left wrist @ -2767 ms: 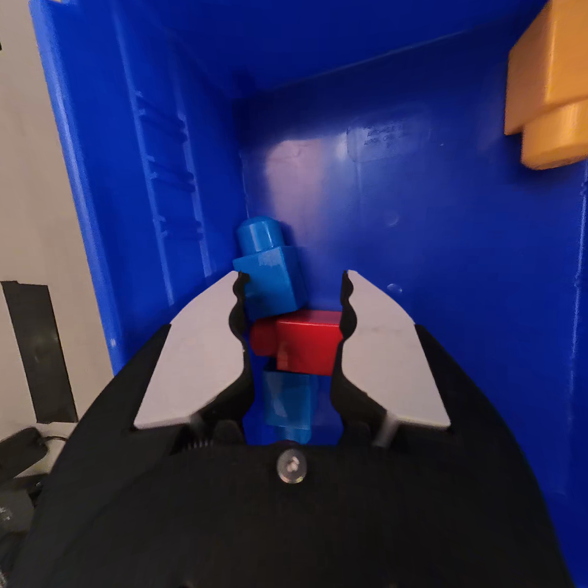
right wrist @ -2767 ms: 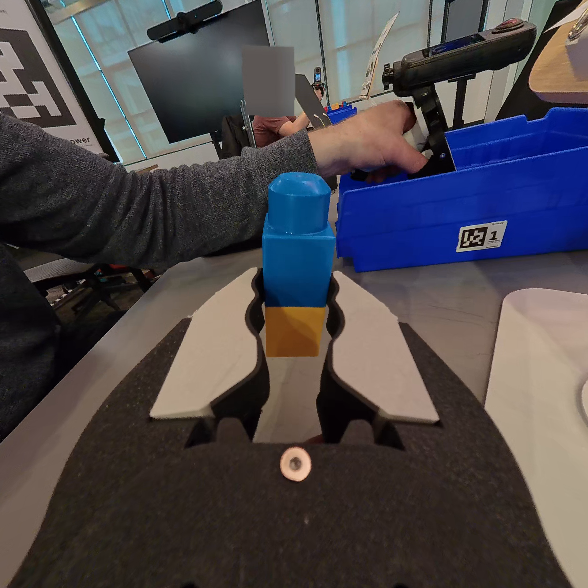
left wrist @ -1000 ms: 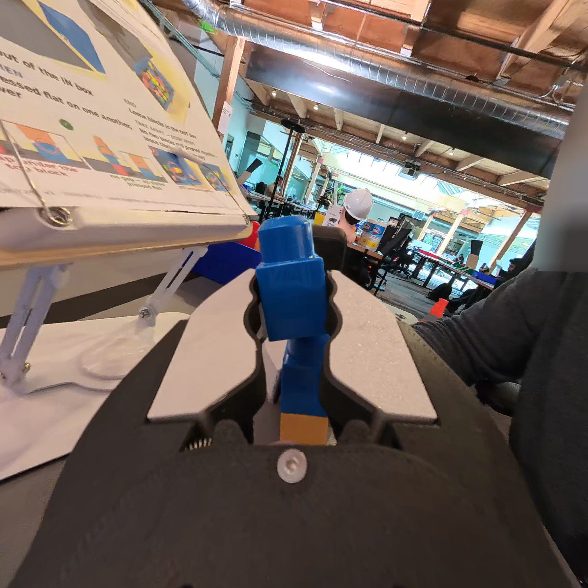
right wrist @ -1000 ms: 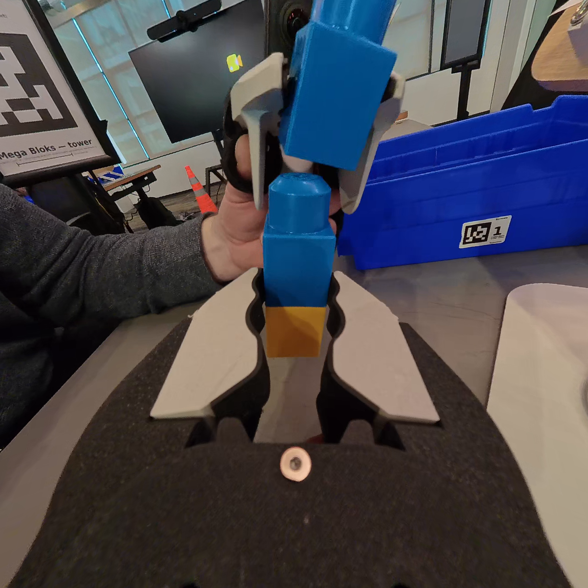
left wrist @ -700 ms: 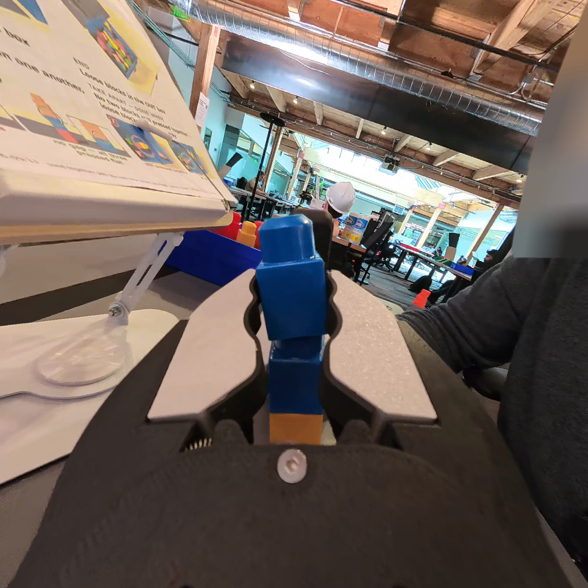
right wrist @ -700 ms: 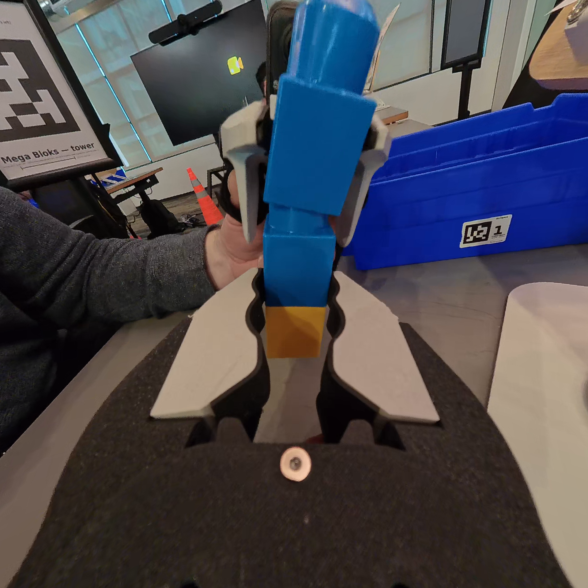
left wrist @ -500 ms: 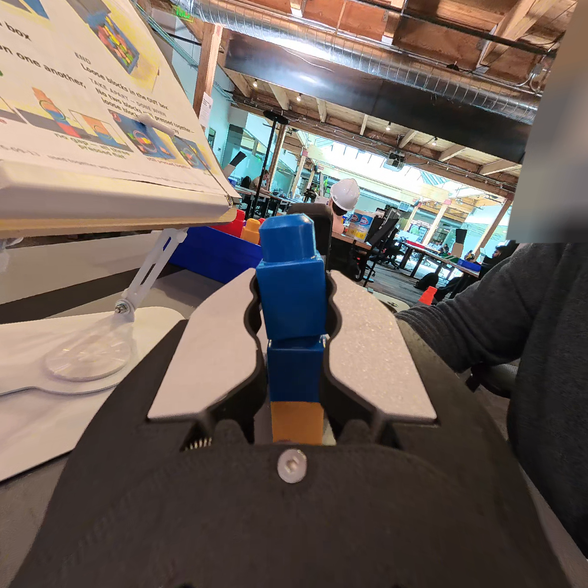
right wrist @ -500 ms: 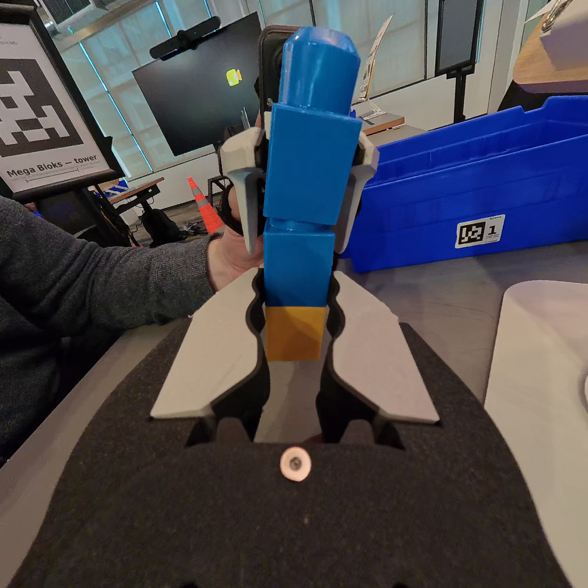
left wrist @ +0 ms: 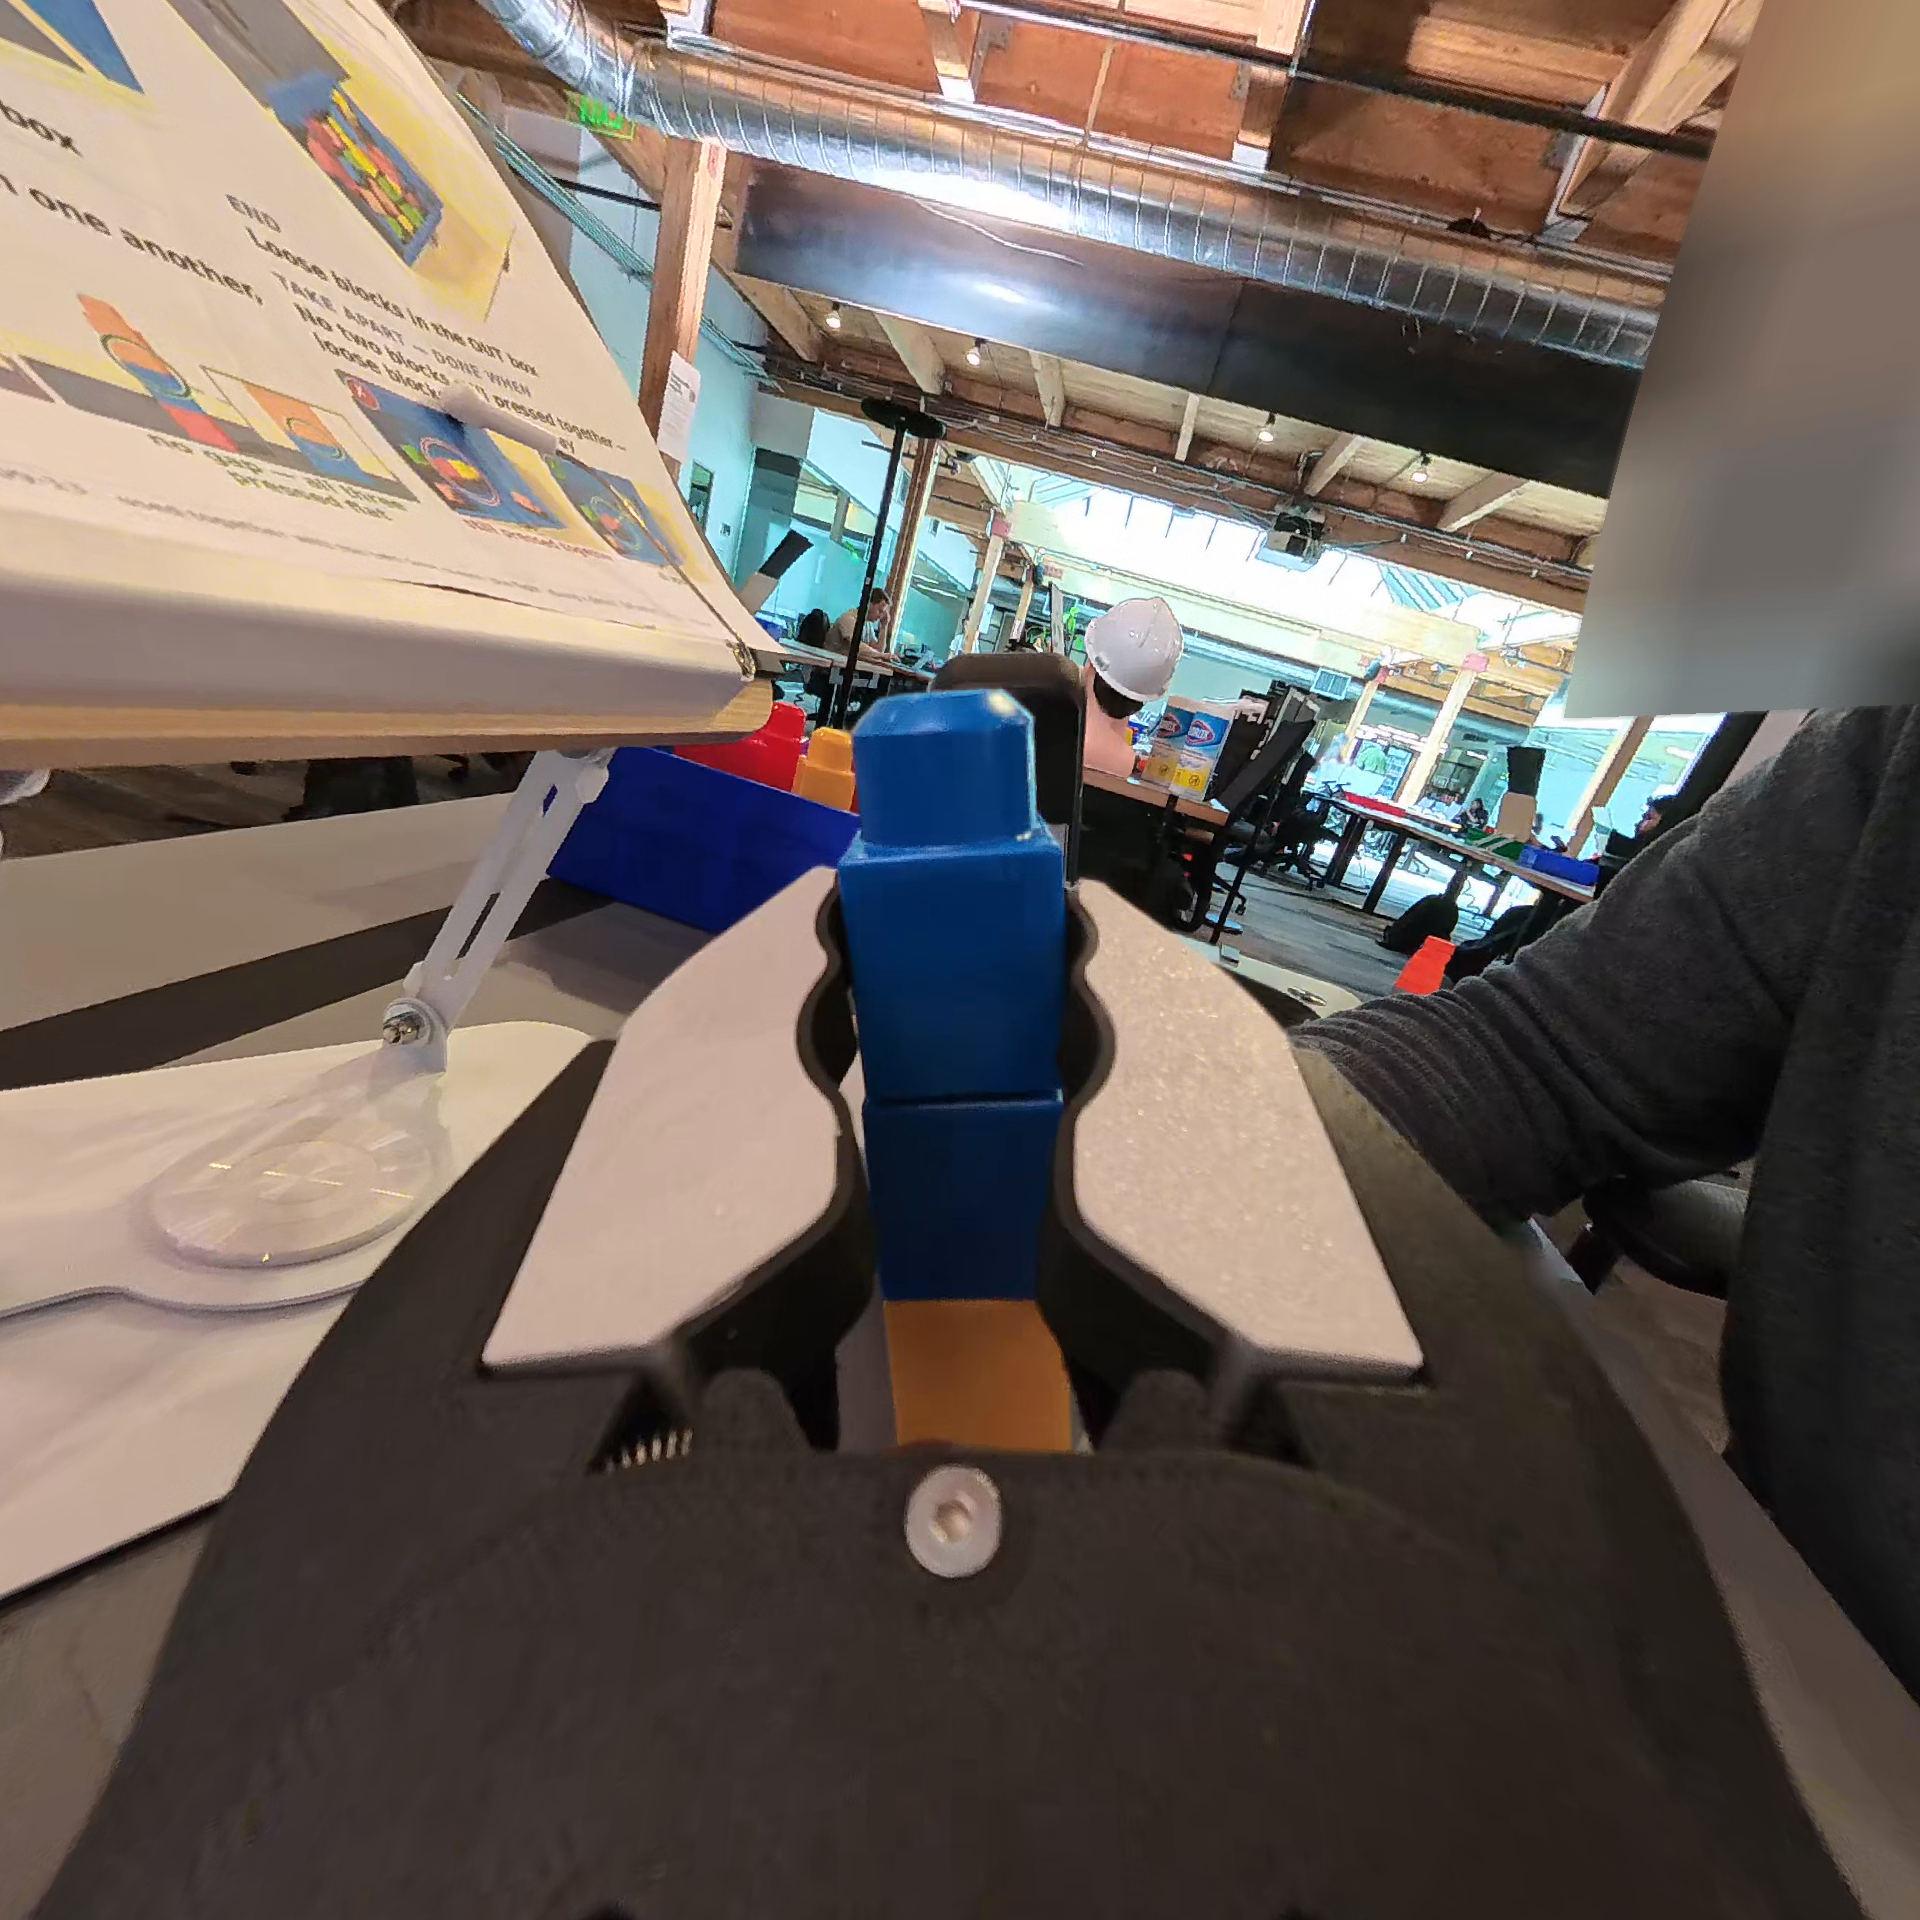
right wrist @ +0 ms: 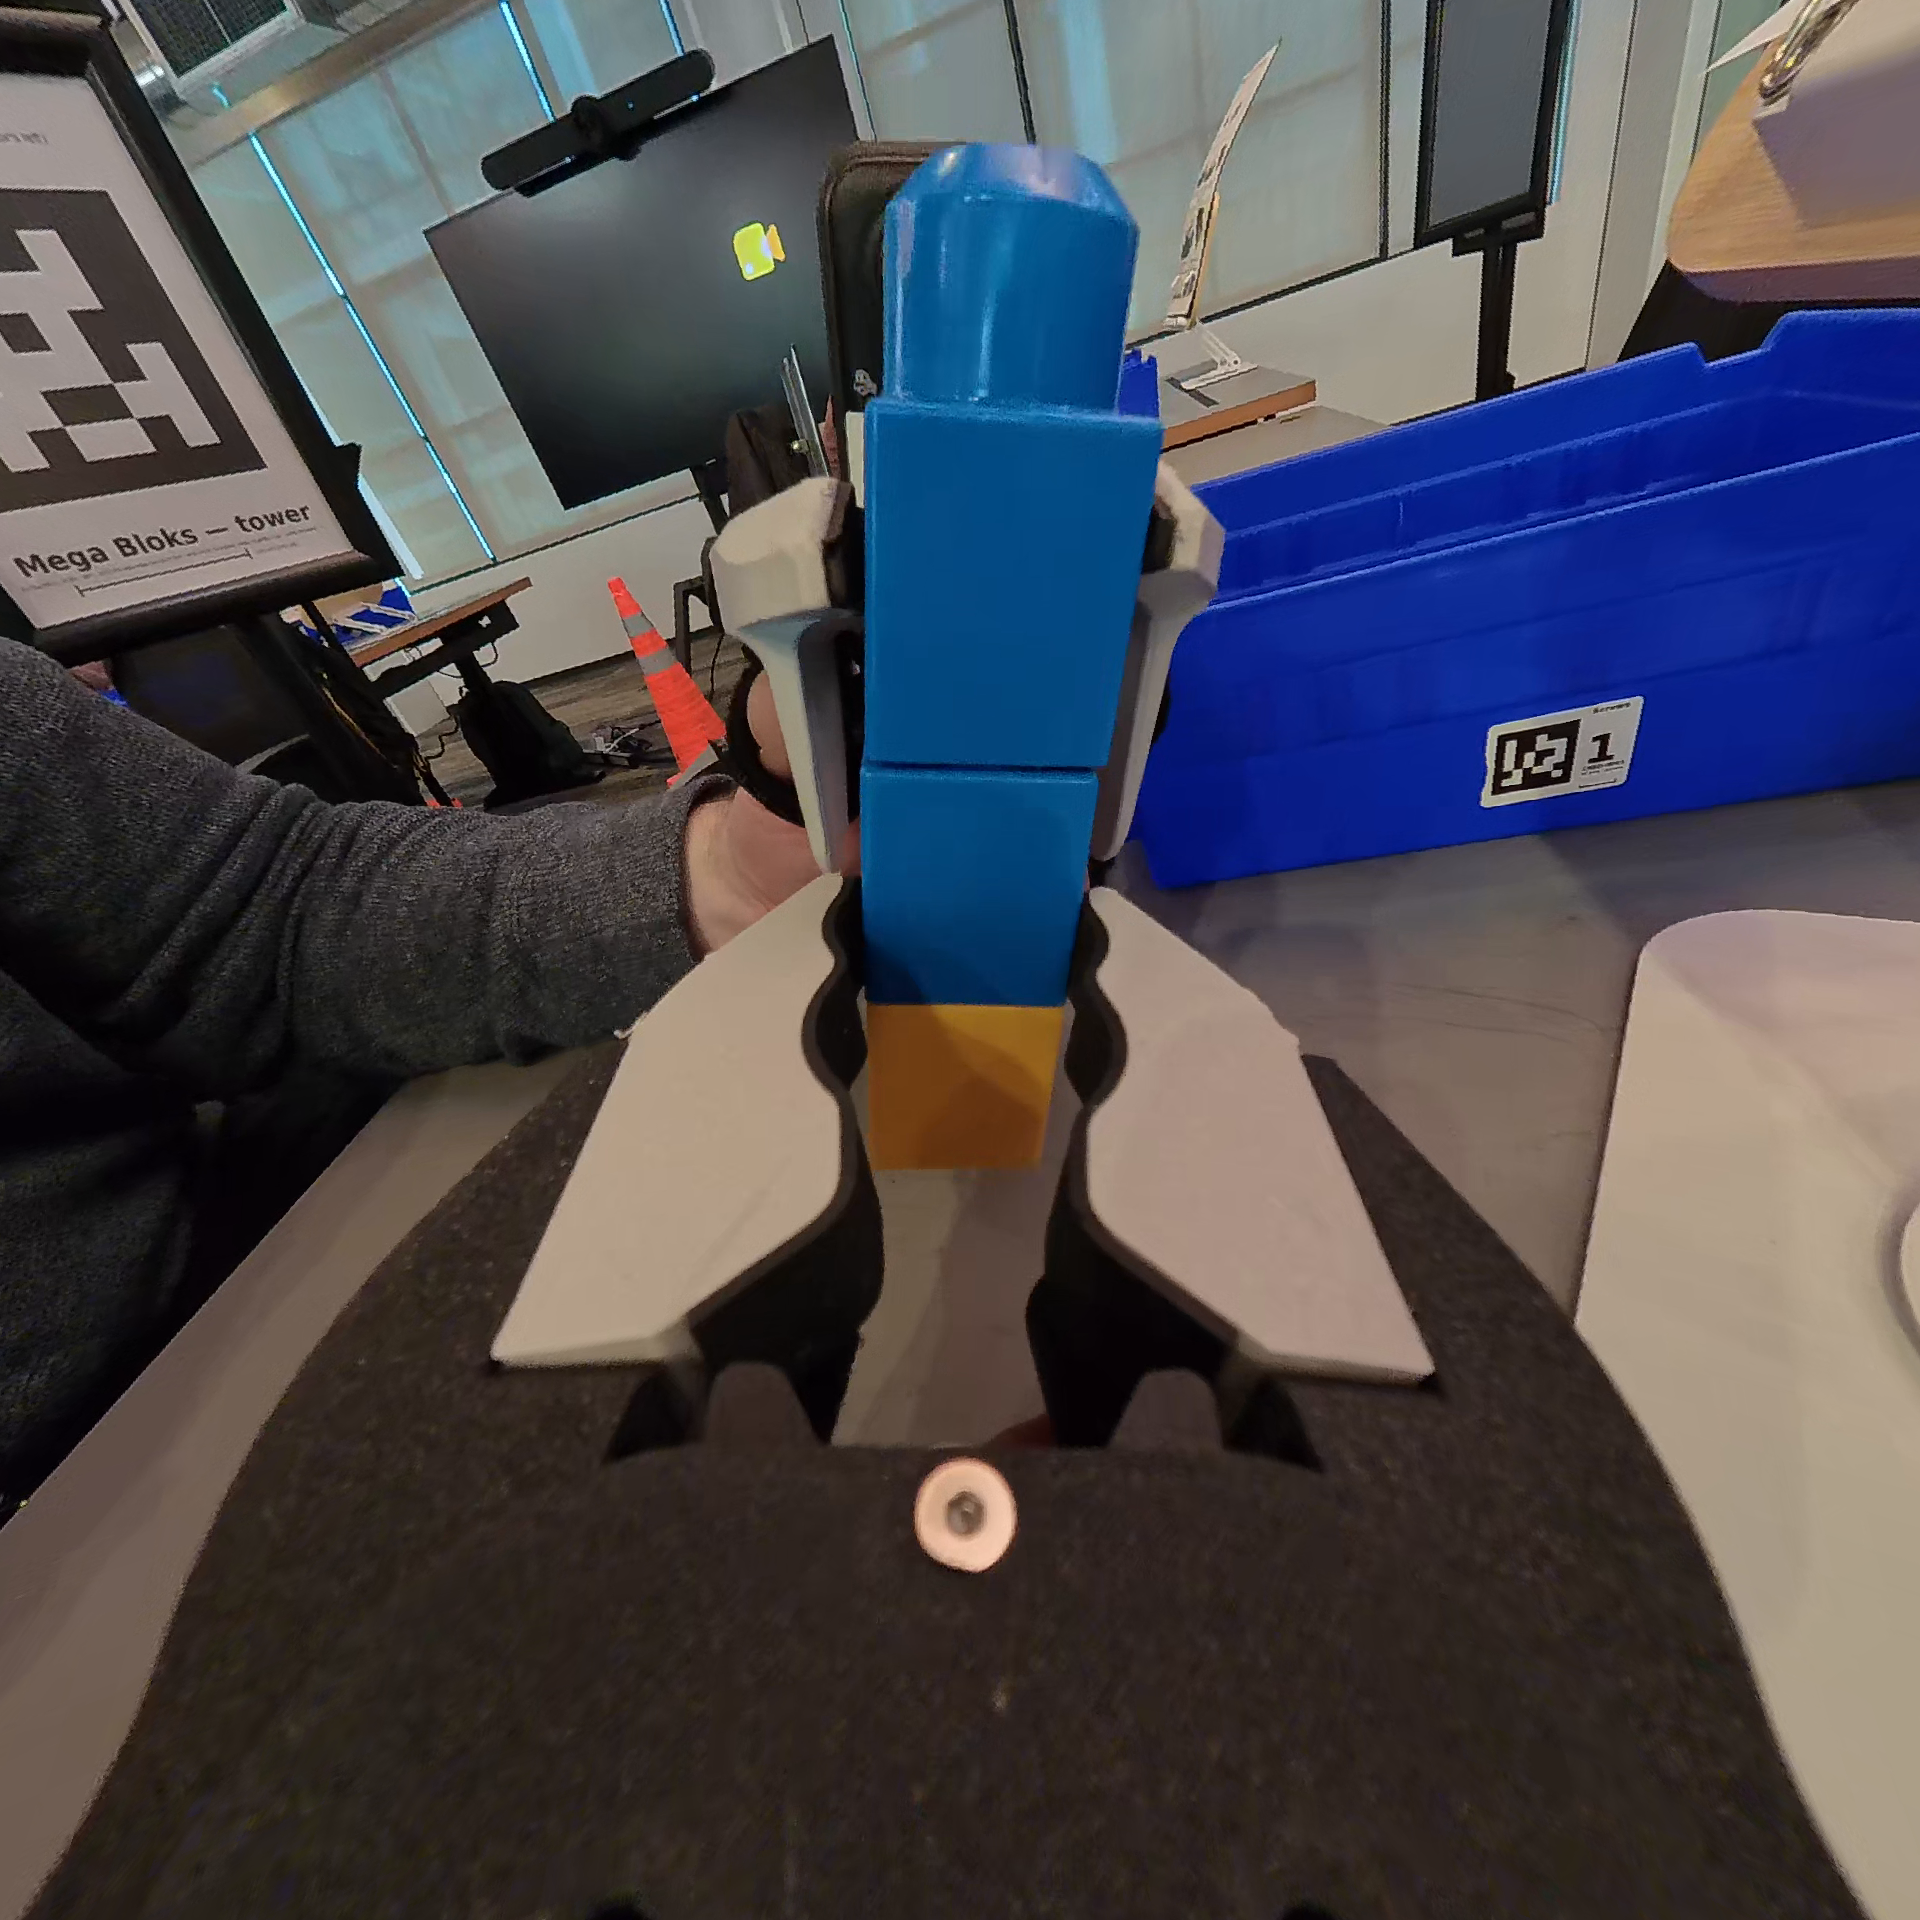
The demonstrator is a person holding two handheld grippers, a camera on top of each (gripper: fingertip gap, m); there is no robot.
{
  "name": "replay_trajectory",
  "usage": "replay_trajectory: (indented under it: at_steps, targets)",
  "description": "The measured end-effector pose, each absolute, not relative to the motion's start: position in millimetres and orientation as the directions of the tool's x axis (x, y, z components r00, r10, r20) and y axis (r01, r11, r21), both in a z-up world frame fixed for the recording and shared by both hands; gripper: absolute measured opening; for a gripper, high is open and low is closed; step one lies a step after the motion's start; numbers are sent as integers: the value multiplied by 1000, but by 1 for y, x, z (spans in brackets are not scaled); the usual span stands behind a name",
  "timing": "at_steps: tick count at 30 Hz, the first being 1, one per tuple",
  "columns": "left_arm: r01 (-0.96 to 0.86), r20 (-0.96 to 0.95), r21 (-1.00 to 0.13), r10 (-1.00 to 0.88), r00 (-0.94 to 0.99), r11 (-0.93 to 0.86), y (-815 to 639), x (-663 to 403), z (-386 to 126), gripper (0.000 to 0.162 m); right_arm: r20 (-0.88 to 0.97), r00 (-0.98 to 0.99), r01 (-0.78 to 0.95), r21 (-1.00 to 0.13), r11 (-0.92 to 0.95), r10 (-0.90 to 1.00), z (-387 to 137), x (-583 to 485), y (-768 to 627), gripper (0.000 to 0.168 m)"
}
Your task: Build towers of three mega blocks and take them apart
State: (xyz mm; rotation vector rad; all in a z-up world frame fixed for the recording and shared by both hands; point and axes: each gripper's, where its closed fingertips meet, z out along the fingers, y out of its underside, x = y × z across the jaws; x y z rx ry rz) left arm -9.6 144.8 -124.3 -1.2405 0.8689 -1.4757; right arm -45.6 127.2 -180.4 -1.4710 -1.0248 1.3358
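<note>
A three-block tower stands upright between both grippers: a top blue block (right wrist: 1003,582), a middle blue block (right wrist: 971,873) and an orange block (right wrist: 961,1086) at the bottom. The blocks sit flush, with no gap. My right gripper (right wrist: 966,935) is shut on the lower part, at the middle blue and orange blocks. My left gripper (right wrist: 997,665) faces it from the far side and is shut on the top blue block. In the left wrist view, my left gripper (left wrist: 951,935) clamps the top blue block (left wrist: 951,966), above the middle blue block (left wrist: 956,1195) and the orange block (left wrist: 977,1371).
A blue bin (right wrist: 1558,582) with a marker tag stands right behind the tower. Another blue bin (left wrist: 707,831) holds red and orange blocks. A tilted instruction sheet stand (left wrist: 312,468) on a white base (left wrist: 156,1299) is at the left. A person's grey sleeve (right wrist: 260,935) lies left. The grippers' ends are close to 6 centimeters from one another.
My left gripper brought the top blue block down onto the middle blue block's stud. The gap has closed and the three blocks now sit flush.
</note>
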Motion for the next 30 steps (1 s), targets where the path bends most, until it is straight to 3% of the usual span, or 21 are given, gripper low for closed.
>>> replay_trajectory:
  at_steps: [25, 28, 30]
  targets:
    - [143, 276, -947, -956, -100, -288, 136, -12, -129, 36, -252, 67, 35, -966, -255, 965, -181, -48, 123, 36]
    - [97, 304, -946, -950, -66, -309, 141, -14, -137, 57, -262, 69, 6, -965, -263, 963, -178, -46, 125, 36]
    - [29, 305, -951, -950, -67, -308, 137, -12, -147, 56, -270, 70, 1, -963, -271, 960, -178, -45, 126, 36]
